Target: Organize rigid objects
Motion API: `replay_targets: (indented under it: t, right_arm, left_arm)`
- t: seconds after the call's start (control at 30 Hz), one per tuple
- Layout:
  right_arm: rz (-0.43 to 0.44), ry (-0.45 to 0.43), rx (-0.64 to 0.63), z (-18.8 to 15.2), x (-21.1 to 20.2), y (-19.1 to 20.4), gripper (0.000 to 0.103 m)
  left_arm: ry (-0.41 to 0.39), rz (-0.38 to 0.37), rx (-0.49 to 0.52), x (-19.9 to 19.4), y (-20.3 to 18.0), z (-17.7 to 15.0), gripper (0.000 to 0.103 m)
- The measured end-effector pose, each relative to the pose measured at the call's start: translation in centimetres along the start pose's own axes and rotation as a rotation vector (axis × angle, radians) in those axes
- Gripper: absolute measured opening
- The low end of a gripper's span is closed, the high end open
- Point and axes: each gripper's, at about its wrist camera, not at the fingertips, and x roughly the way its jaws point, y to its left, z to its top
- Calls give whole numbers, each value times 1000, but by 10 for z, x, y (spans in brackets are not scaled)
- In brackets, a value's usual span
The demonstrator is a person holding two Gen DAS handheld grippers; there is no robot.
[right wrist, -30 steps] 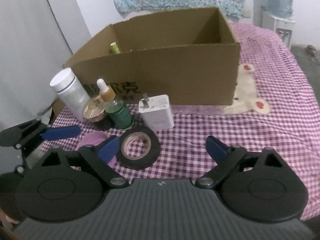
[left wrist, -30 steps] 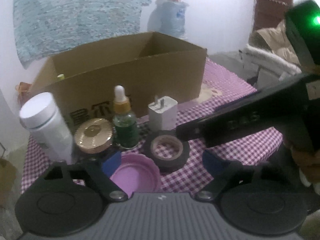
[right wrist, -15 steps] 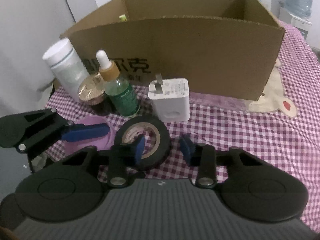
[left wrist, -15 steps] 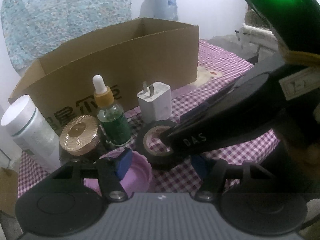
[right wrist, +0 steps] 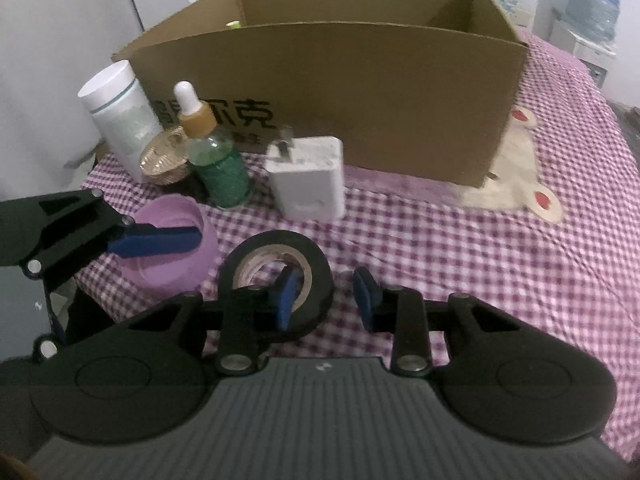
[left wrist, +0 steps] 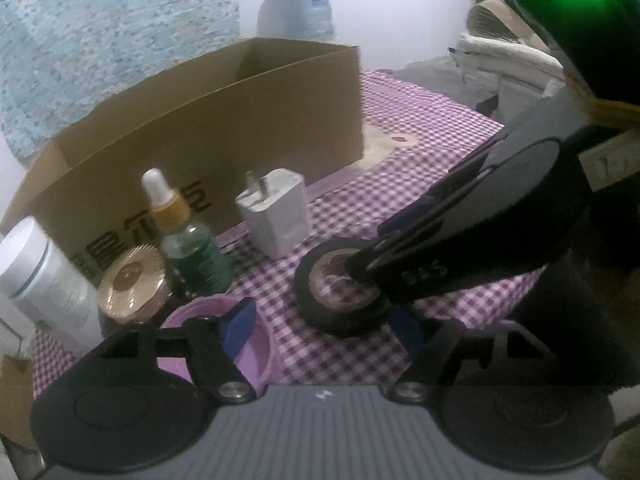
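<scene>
A black tape roll (right wrist: 276, 246) lies flat on the checked cloth. My right gripper (right wrist: 326, 288) straddles its right wall and its jaws are closing. The left pad is inside the hole and the right pad is outside, with a strip of cloth showing between that pad and the roll. In the left wrist view that finger (left wrist: 360, 268) dips into the tape roll (left wrist: 312, 304). My left gripper (left wrist: 322, 316) is opening, with one finger (right wrist: 160, 242) over a purple lid (right wrist: 172, 272) and the other beside the tape. It clamps nothing.
Behind stand a white charger (right wrist: 310, 184), a green dropper bottle (right wrist: 218, 164), a gold-lidded jar (right wrist: 164, 156) and a white bottle (right wrist: 120, 120). An open cardboard box (right wrist: 360, 100) fills the back. The table edge drops off at the left.
My right gripper came down onto the tape roll and its jaws narrowed from wide to close around the roll's wall. My left gripper moved nearer the purple lid.
</scene>
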Motion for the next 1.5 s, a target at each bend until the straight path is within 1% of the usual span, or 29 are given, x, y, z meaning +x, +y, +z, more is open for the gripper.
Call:
replay_targets:
  t: [0.23, 0.33, 0.47, 0.67, 0.77, 0.87, 0.93, 1.07, 1.17, 1.27, 1.37, 1.5]
  right_arm:
    - [-24, -3, 49, -15, -18, -27, 30]
    - [-14, -10, 72, -19, -22, -35, 30]
    - [16, -24, 100, -23, -25, -44, 30]
    - [43, -45, 107, -24, -26, -46, 30]
    - [52, -56, 113, -25, -27, -47, 30]
    - [64, -65, 111, -27, -27, -46, 24]
    - [63, -73, 97, -28, -27, -43, 20]
    - [60, -77, 114, -28, -28, -43, 19]
    - [51, -89, 110, -24, -37, -39, 19]
    - [44, -142, 82, -12, -56, -30, 19]
    - [38, -230, 14, 13, -79, -15, 19]
    - [42, -344, -108, 62, -102, 6, 19]
  left_arm:
    - [-3, -42, 62, 4, -21, 11, 76]
    - [6, -60, 93, 10, -30, 18, 76]
    - [44, -88, 116, 25, -39, 20, 77]
    - [63, -120, 60, 33, -35, 26, 77]
    - [70, -140, 28, 36, -33, 27, 70]
    - [73, -139, 17, 37, -34, 29, 67]
    - [74, -134, 14, 37, -35, 30, 67]
    - [65, -125, 12, 34, -37, 29, 67]
    - [27, -107, 12, 20, -36, 32, 67]
    - [-42, -72, 6, -3, -28, 42, 67]
    - [-129, -7, 1, -32, -9, 60, 67]
    - [-219, 88, 17, -61, 27, 86, 67]
